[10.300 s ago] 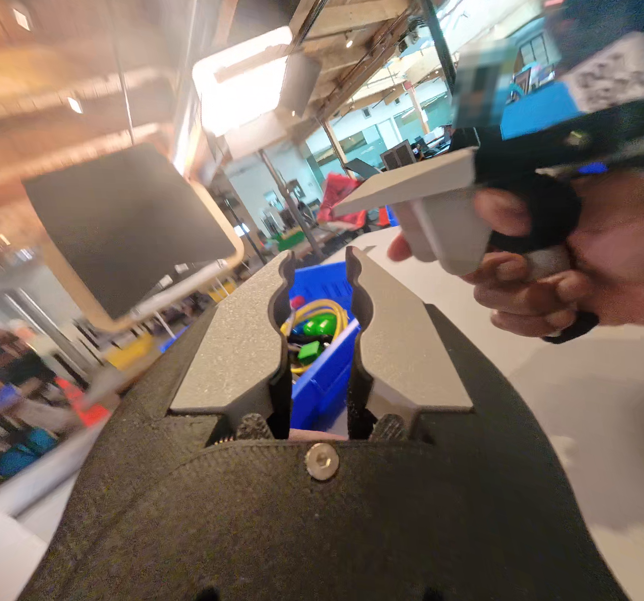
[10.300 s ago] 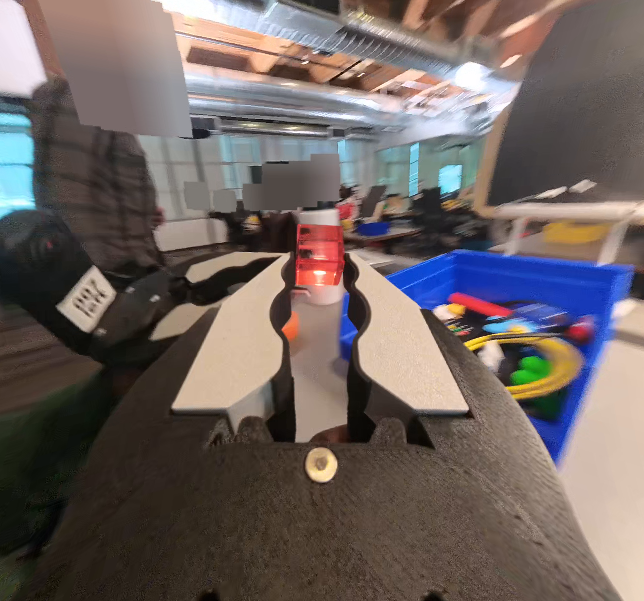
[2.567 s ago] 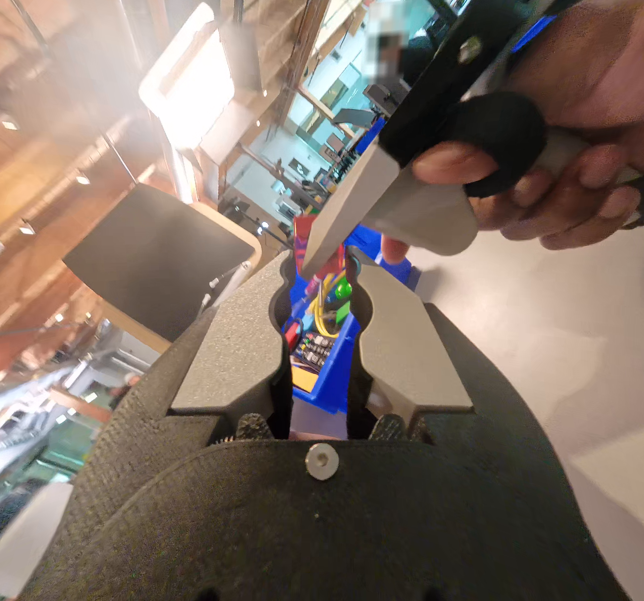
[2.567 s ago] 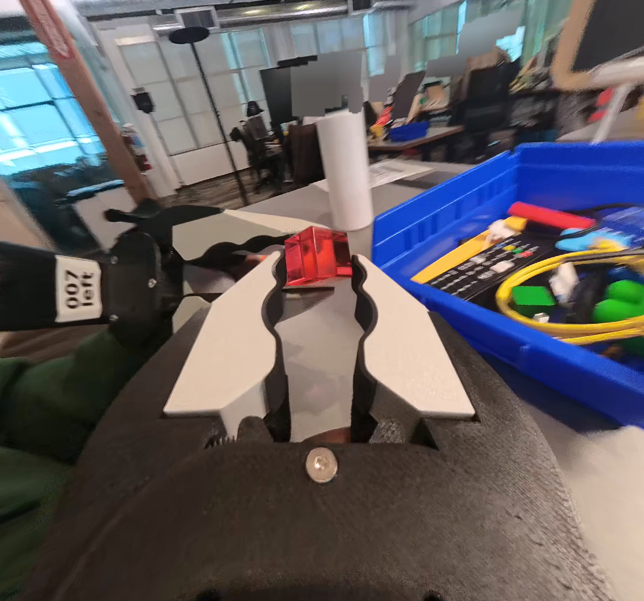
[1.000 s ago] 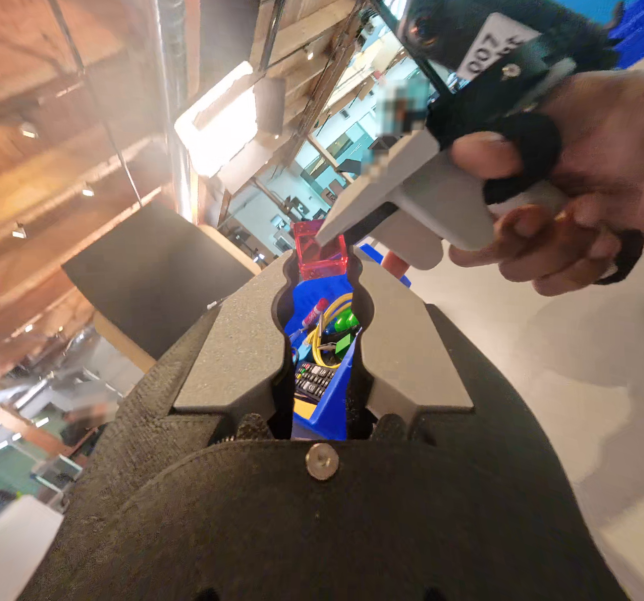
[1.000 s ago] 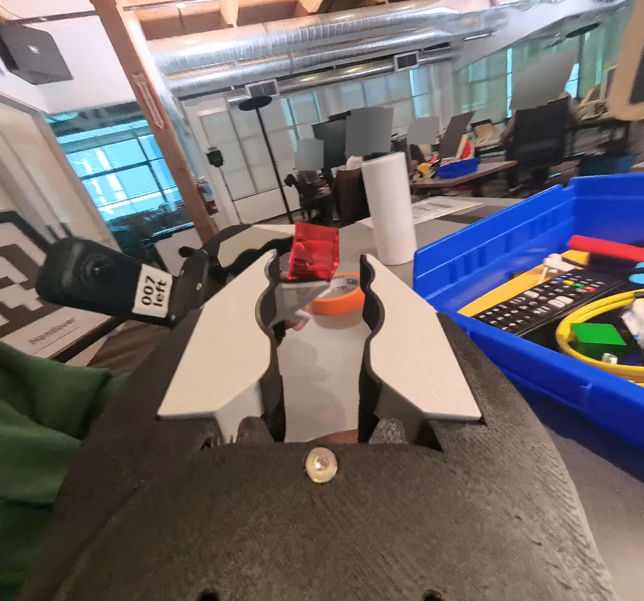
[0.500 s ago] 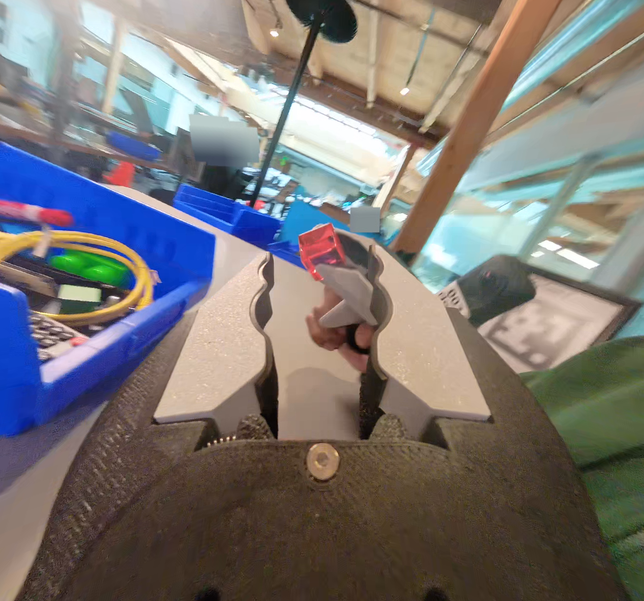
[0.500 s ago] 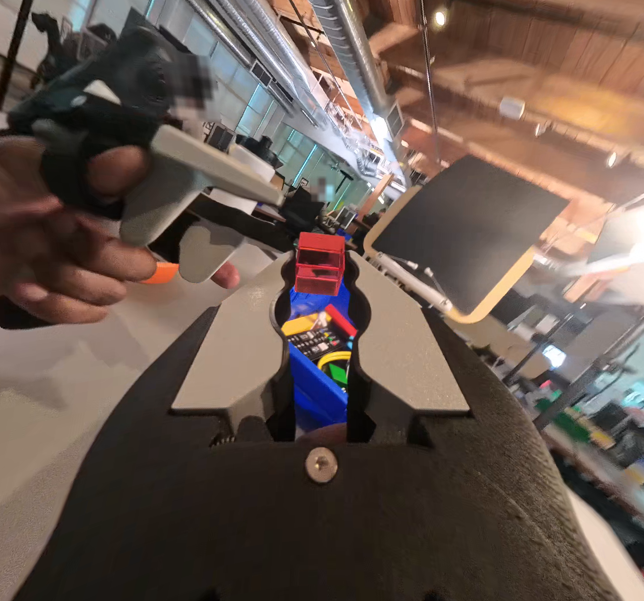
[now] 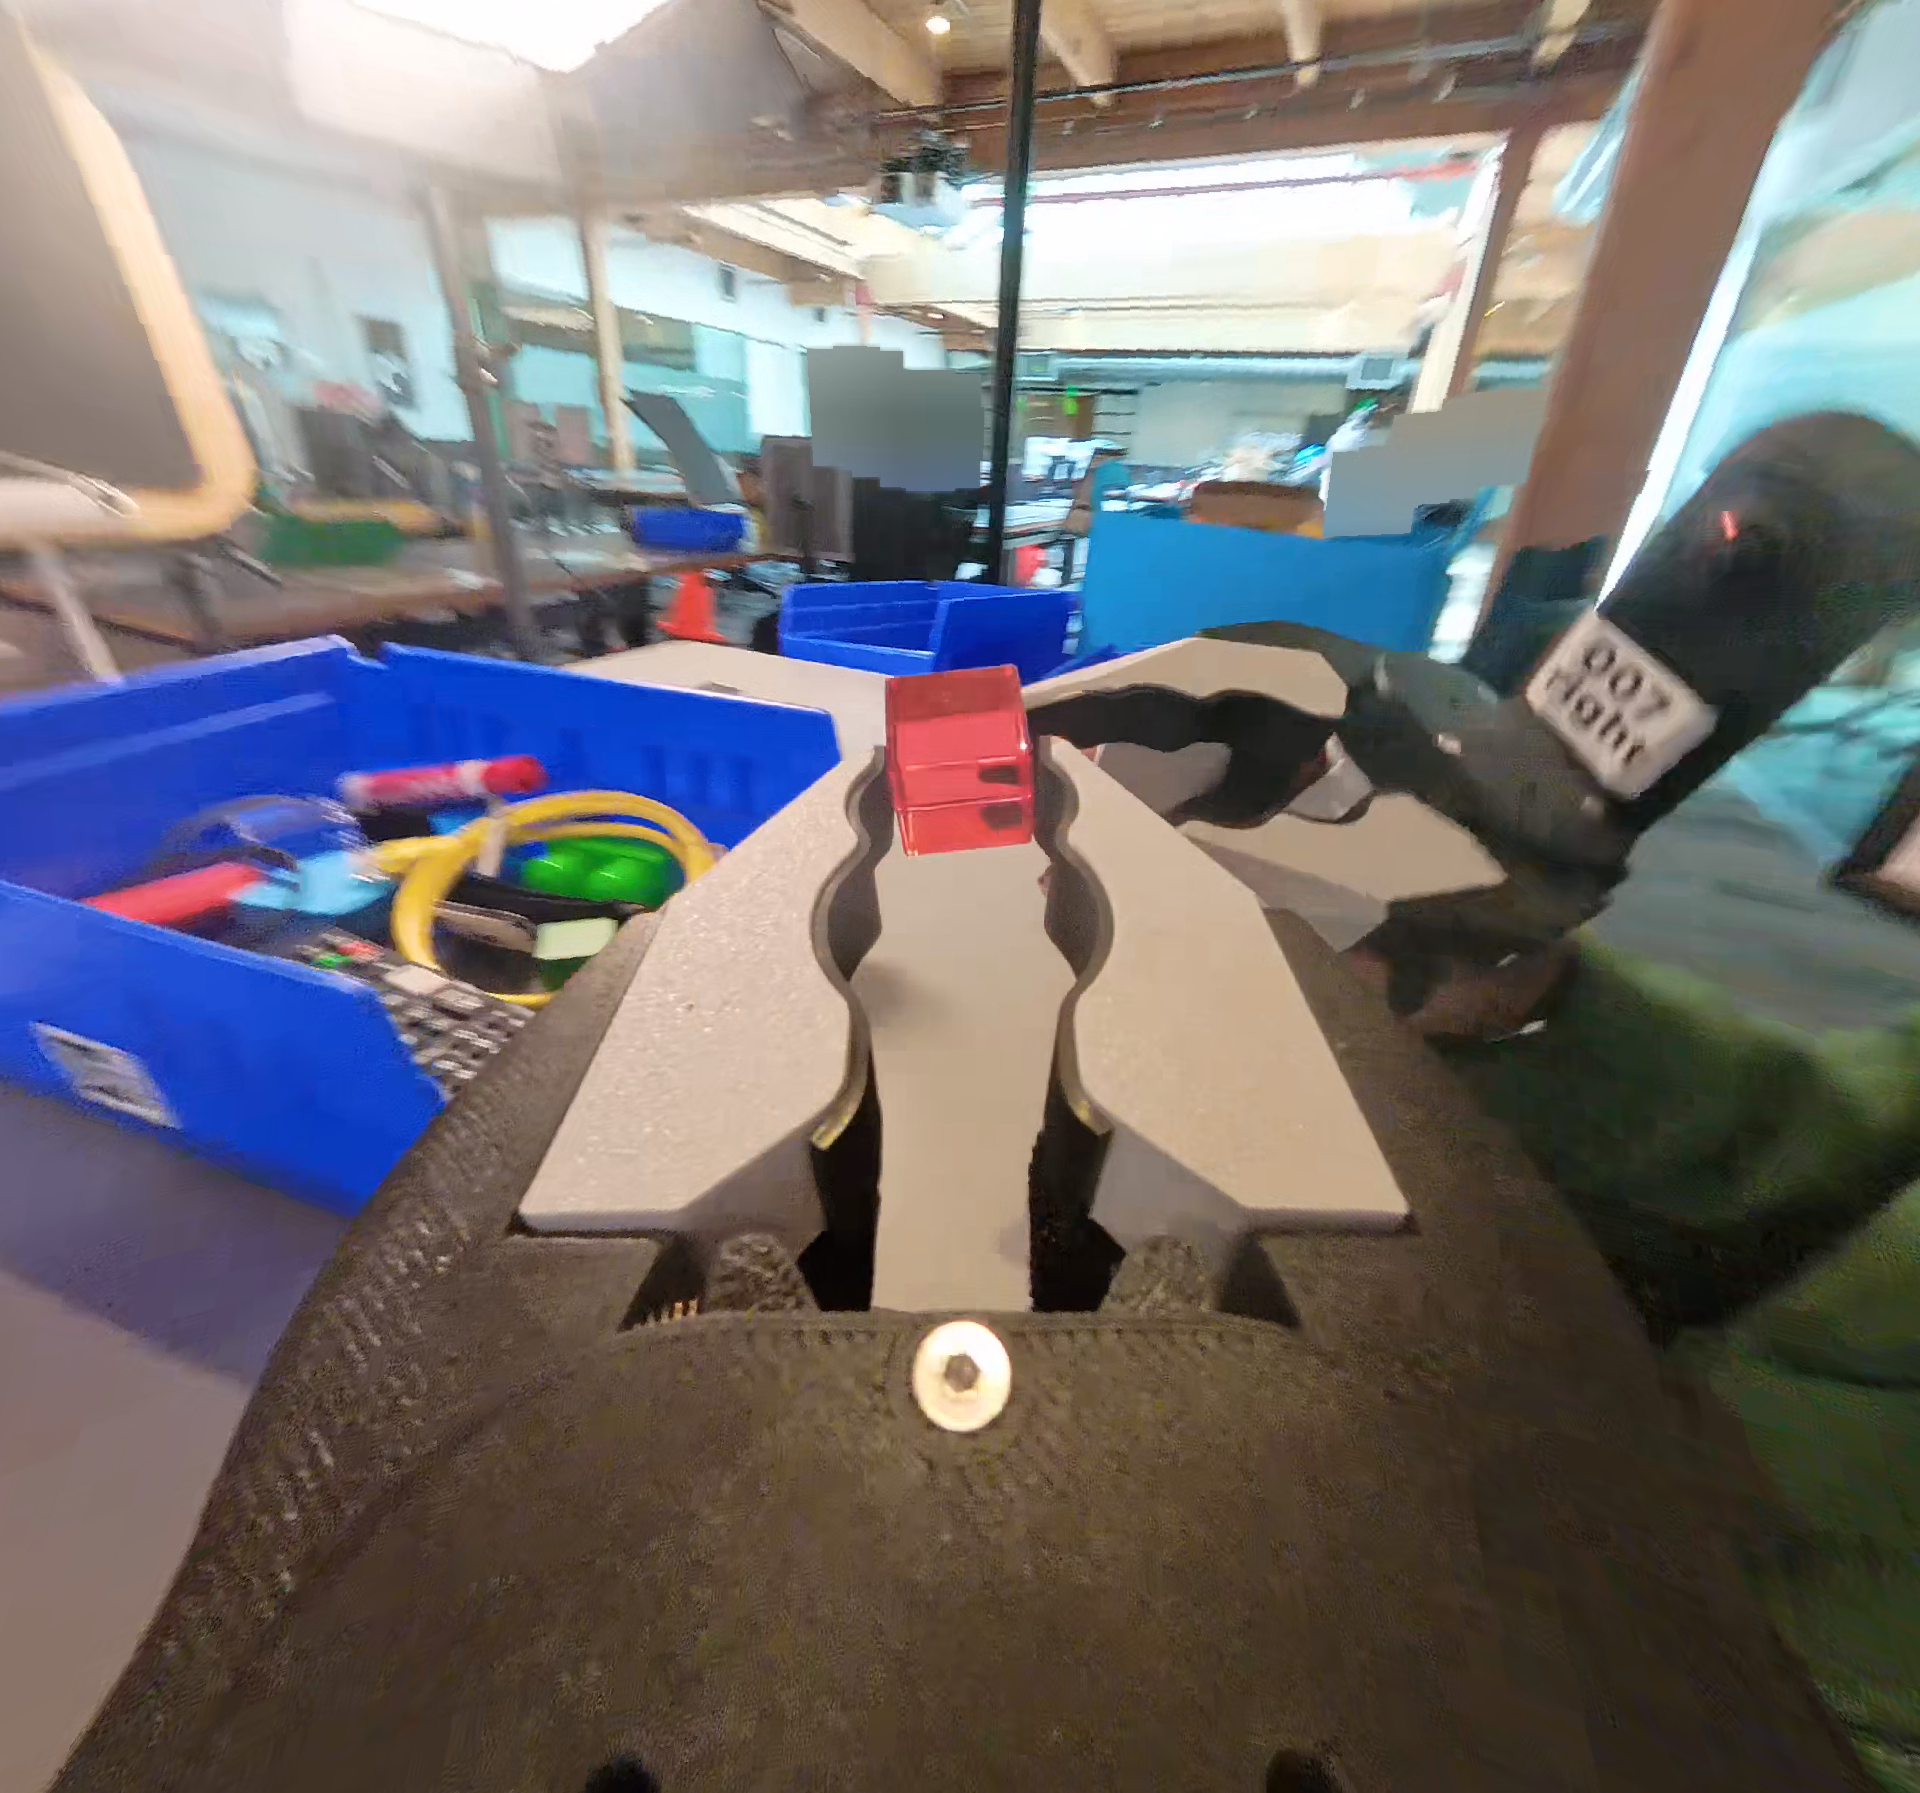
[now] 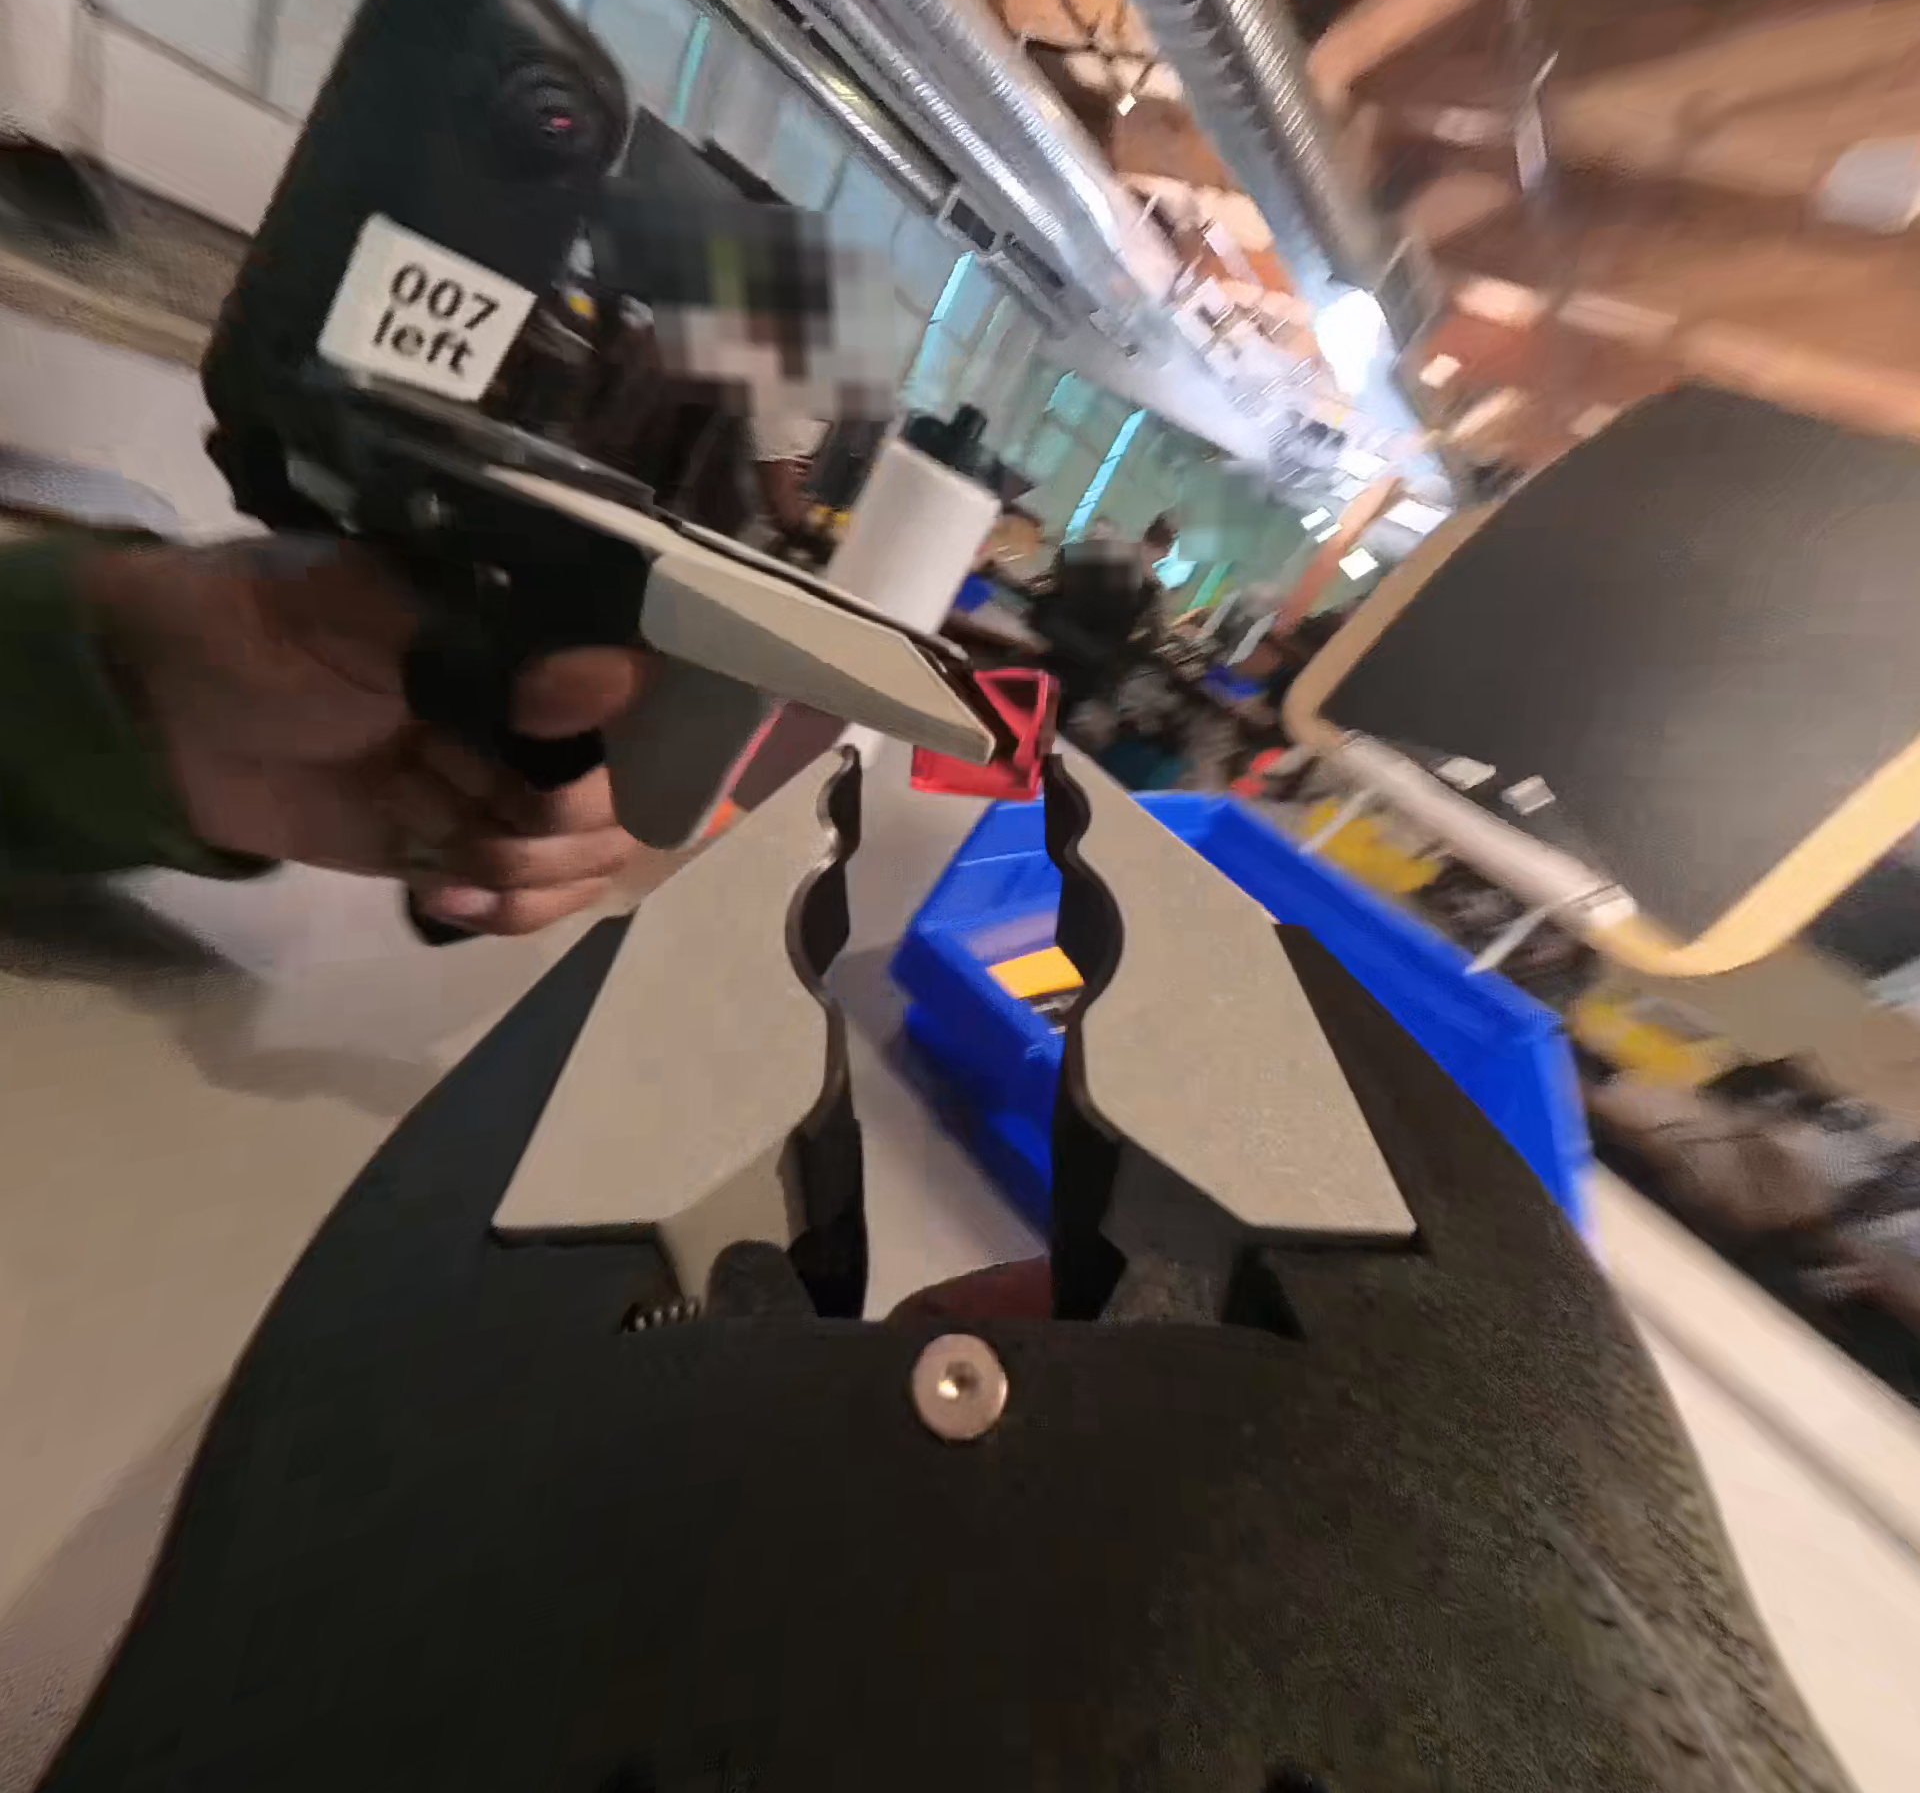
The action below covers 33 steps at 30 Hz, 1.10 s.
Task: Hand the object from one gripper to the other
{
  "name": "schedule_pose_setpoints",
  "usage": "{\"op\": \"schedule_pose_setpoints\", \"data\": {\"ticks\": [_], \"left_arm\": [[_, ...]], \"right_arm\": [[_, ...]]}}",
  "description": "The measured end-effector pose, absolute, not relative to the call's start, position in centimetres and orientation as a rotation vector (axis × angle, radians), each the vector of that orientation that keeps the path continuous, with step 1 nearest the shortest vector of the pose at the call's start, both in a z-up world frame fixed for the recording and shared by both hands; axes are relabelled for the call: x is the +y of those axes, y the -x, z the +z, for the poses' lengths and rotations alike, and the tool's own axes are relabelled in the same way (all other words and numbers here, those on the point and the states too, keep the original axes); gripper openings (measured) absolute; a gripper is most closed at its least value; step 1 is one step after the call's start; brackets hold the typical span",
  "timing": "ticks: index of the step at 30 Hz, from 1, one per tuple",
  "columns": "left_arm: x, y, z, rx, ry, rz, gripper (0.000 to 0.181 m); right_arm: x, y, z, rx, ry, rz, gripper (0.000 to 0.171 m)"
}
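Left gripper (image 9: 961,782) jaws clamp red cube (image 9: 958,756); right gripper (image 10: 951,772) jaws apart, empty; blue bin (image 9: 223,1068) beside.

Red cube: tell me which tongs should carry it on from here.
Left. The left tongs clamp the red cube between their tips, so they can move it at once. The right tongs stand open, the cube merely near one tip.

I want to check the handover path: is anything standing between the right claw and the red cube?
Nothing visible does. The red cube is pinched at the tips of the left claw, and the open right claw is close beside it.
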<state>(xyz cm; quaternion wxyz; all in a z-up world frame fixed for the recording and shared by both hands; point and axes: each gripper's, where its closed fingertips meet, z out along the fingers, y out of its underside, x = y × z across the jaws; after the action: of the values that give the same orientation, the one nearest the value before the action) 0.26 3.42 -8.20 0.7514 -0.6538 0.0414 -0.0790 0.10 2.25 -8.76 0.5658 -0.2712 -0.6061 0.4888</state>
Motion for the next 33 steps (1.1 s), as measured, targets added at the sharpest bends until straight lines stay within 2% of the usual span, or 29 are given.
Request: {"op": "schedule_pose_setpoints", "data": {"ticks": [6,11,13,16,20,24,28,33], "left_arm": [[3.2,0.9,-7.1,0.196,1.362,0.354,0.026],[4.0,-1.0,-7.8,0.422,1.326,0.705,0.026],[4.3,-1.5,-8.3,0.478,1.326,0.781,0.026],[4.6,-1.5,-8.6,0.487,1.331,0.799,0.026],[4.8,-1.0,-9.2,0.387,1.421,0.563,0.035],[4.3,-1.1,-8.8,0.205,1.454,0.084,0.046],[3.4,-1.6,-7.7,0.096,1.387,-0.320,0.047],[3.0,-2.4,-7.5,0.073,1.367,-0.538,0.047]], "right_arm": [[3.8,-0.4,-8.3,-1.392,1.046,1.813,0.044],[3.1,-0.7,-8.4,-1.398,1.147,2.074,0.049],[3.0,-0.5,-8.9,-1.413,1.193,2.100,0.045],[3.4,-0.6,-8.6,-1.380,1.188,2.121,0.029],[4.7,-0.7,-7.6,-1.292,1.130,2.052,0.026],[4.6,-0.9,-7.2,-1.286,1.105,2.080,0.026],[4.0,-1.1,-7.1,-1.312,1.065,2.073,0.026],[3.3,-1.5,-6.9,-1.341,1.017,2.095,0.026]]}}
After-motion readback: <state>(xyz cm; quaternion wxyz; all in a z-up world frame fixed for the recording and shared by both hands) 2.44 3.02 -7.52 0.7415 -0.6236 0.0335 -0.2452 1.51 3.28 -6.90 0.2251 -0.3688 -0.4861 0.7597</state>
